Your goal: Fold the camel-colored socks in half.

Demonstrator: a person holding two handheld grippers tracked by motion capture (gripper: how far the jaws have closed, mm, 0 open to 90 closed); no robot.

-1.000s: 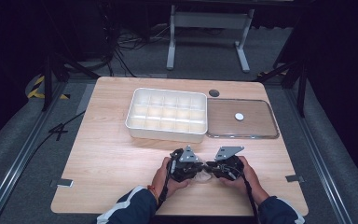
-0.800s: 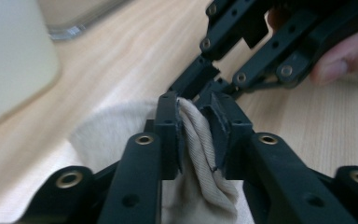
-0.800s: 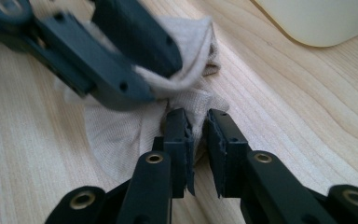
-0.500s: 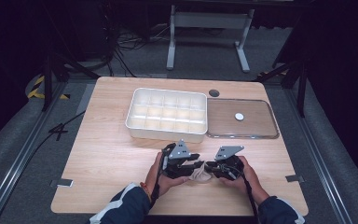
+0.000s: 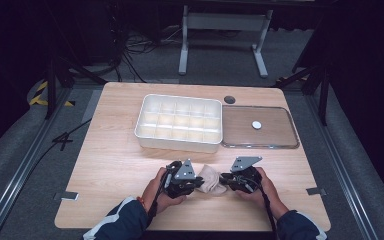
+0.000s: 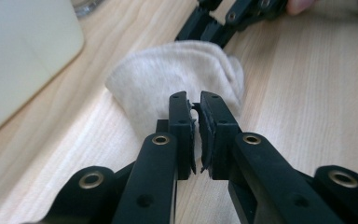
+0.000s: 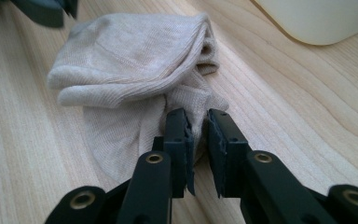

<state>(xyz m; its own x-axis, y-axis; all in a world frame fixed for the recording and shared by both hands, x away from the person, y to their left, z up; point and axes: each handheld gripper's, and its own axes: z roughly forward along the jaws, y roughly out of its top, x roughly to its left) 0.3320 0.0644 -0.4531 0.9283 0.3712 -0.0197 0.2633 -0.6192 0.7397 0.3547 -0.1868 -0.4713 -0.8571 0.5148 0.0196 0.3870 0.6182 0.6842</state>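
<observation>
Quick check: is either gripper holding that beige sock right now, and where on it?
Both. The left gripper is shut on the sock at its near edge; the right gripper pinches a fold at the opposite end. The sock lies bunched on the table.

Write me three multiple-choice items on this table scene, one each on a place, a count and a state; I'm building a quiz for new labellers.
1. Where does the sock lie?
A. In the tray
B. On the table between the two hand-held grippers
C. On the lid

2. How many white discs lie on the clear lid?
A. One
B. Two
C. Three

3. How is the right hand-held gripper?
A. Wide open above the tray
B. Shut on the sock
C. Shut on the lid

Answers:
1. B, the sock rests on the table between the left hand-held gripper and the right one.
2. A, one disc shows.
3. B, sock fabric is pinched between its jaws, short of the tray.
</observation>
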